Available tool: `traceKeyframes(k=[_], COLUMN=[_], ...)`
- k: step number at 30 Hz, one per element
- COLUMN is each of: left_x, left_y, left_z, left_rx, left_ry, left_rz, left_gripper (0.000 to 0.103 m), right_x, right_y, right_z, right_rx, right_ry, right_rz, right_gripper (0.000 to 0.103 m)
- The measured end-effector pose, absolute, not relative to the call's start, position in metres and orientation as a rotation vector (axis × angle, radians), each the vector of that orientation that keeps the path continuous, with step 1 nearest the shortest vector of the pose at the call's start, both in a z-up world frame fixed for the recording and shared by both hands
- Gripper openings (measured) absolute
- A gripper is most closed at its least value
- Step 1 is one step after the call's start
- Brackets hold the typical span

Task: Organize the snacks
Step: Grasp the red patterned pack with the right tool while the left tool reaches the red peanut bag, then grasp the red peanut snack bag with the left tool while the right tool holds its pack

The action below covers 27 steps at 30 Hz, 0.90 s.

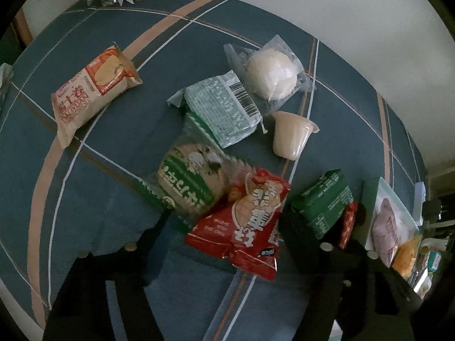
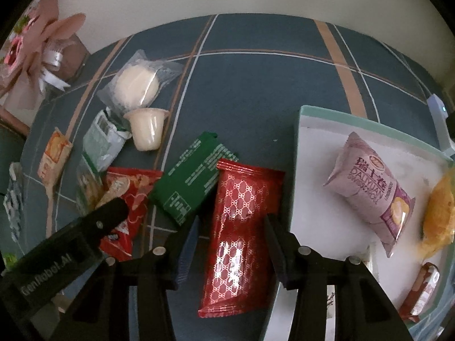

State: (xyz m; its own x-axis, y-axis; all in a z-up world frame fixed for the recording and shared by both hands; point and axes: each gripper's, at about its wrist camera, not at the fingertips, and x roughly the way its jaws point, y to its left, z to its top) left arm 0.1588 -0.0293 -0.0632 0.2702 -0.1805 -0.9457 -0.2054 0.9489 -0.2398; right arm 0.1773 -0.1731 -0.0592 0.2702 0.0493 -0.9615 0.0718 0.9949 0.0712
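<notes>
Only the left wrist view shows the orange-and-white swiss roll packet (image 1: 95,92) lying apart at far left on the blue plaid tablecloth (image 1: 85,193). Only the right wrist view shows the inside of the white tray with its mint-green rim (image 2: 321,170), holding a purple swiss roll packet (image 2: 369,190). The left gripper (image 1: 224,221) is spread wide over a glossy red snack bag (image 1: 244,221), gripping nothing. The right gripper (image 2: 231,227) is likewise wide open, its fingers on either side of a long red patterned wrapper (image 2: 241,236) just beside the tray's left edge; whether they touch it is unclear.
</notes>
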Motion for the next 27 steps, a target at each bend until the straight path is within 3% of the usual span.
traceKeyframes(k=[12, 23, 27], left_x=[0.152, 0.156, 0.157], left_y=[-0.022, -0.012, -0.002], left_z=[-0.062, -0.066, -0.061], left_rx=[-0.366, -0.387, -0.402], left_ry=[1.305, 1.323, 1.324], left_rz=[0.062, 0.036, 0.018], left_gripper=[0.069, 0.069, 0.069], right_x=[0.166, 0.162, 0.159], right_y=[-0.154, -0.141, -0.143], right_z=[-0.06, -0.065, -0.07], right_rx=[0.195, 0.007, -0.019], right_ry=[1.353, 1.365, 1.379], right_rz=[0.142, 0.057, 0.061], right_gripper=[0.054, 0.054, 0.061])
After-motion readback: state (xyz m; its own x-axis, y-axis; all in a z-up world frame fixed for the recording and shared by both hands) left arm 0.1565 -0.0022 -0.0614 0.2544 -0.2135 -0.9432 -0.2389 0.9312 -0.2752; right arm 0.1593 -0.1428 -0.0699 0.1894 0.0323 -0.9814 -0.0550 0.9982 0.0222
